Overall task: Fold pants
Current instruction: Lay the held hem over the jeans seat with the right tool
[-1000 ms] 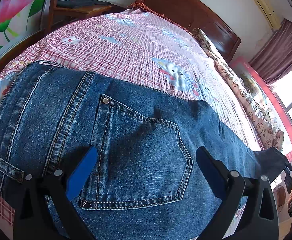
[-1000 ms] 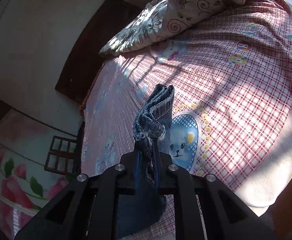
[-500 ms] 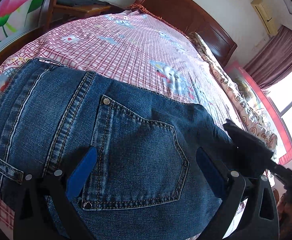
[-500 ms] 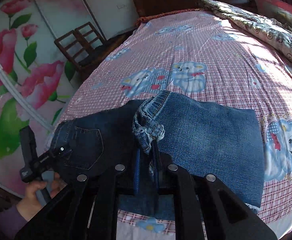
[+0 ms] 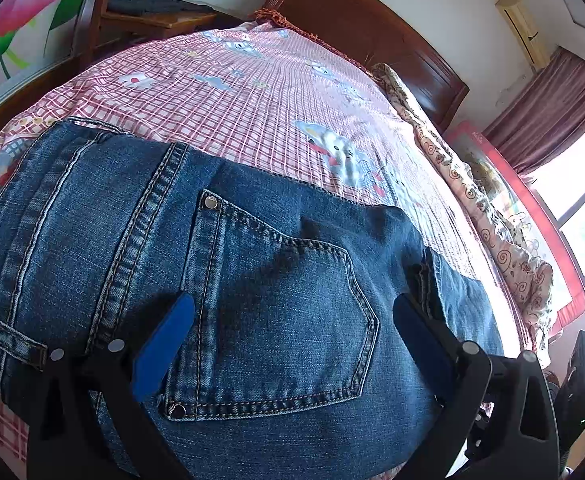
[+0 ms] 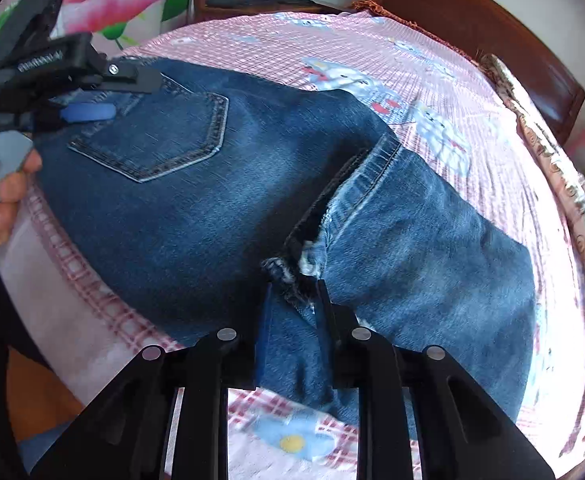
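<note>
On the bed (image 6: 472, 92), the jeans (image 6: 196, 208) are laid crosswise — hems, pinched by the right gripper (image 6: 292, 300), now folded toward the pocket (image 5: 284, 320); the left gripper (image 5: 292, 320) is held wide.

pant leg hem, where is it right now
In the right wrist view the hem sits low centre, pinched in the right gripper, right of the back pocket.

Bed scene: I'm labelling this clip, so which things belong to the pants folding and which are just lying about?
In the job:
jeans
right claw, shut on the hem end
left claw, open above the back pocket

Lying about:
checked bedsheet
swirl-print quilt
wooden chair
headboard
</note>
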